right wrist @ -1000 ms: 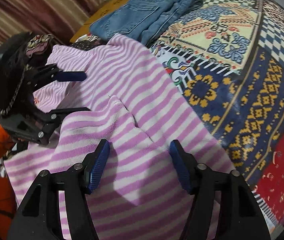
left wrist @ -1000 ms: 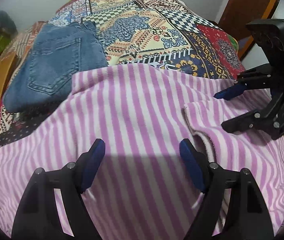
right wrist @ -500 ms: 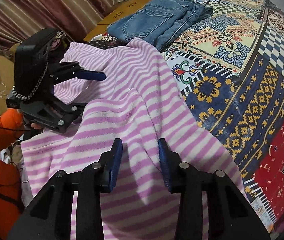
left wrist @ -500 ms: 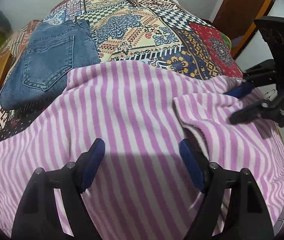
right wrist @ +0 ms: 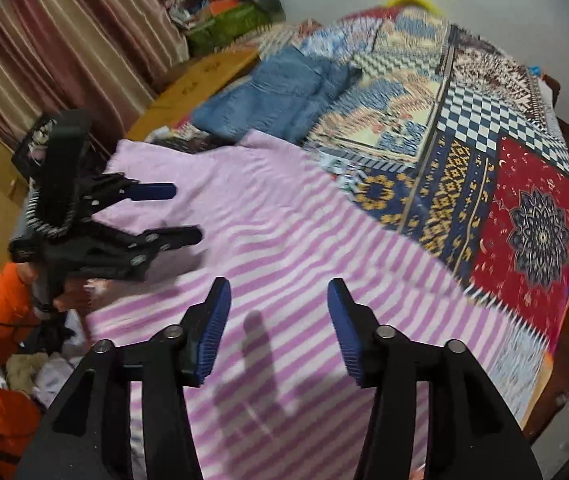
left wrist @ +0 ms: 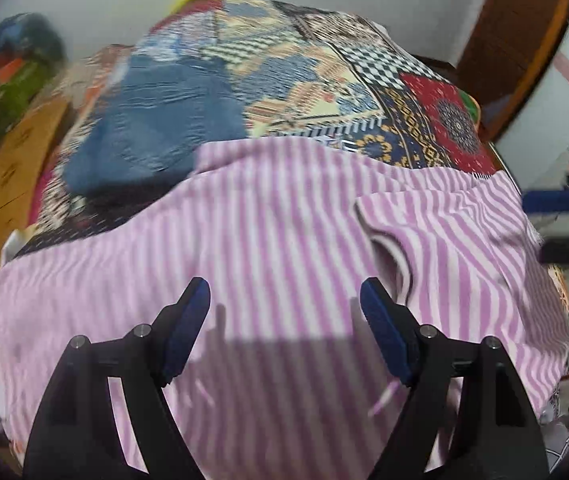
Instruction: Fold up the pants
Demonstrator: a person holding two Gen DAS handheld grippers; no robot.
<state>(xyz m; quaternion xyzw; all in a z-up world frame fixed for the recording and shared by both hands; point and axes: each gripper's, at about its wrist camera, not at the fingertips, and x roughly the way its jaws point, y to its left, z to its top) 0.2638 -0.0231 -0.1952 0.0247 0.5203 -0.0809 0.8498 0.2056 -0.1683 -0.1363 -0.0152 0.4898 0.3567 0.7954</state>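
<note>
Pants [left wrist: 284, 240]: striped, spread on bed [right wrist: 464, 152] under both grippers
Left gripper [left wrist: 284, 312]: wide open, empty
Right gripper [right wrist: 278, 312]: wide open, empty
Jeans [right wrist: 280, 96]: ahead of grippers

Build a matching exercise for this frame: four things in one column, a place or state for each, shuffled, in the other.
Things:
1. pink-and-white striped fleece pants
2. folded blue denim jeans
3. left gripper
4. patchwork patterned bedspread

States:
A. covers the bed
B. open above striped fabric
C. spread out near the bed's edge
D. lying beyond the striped cloth

Pairs: 1-C, 2-D, 3-B, 4-A
</note>
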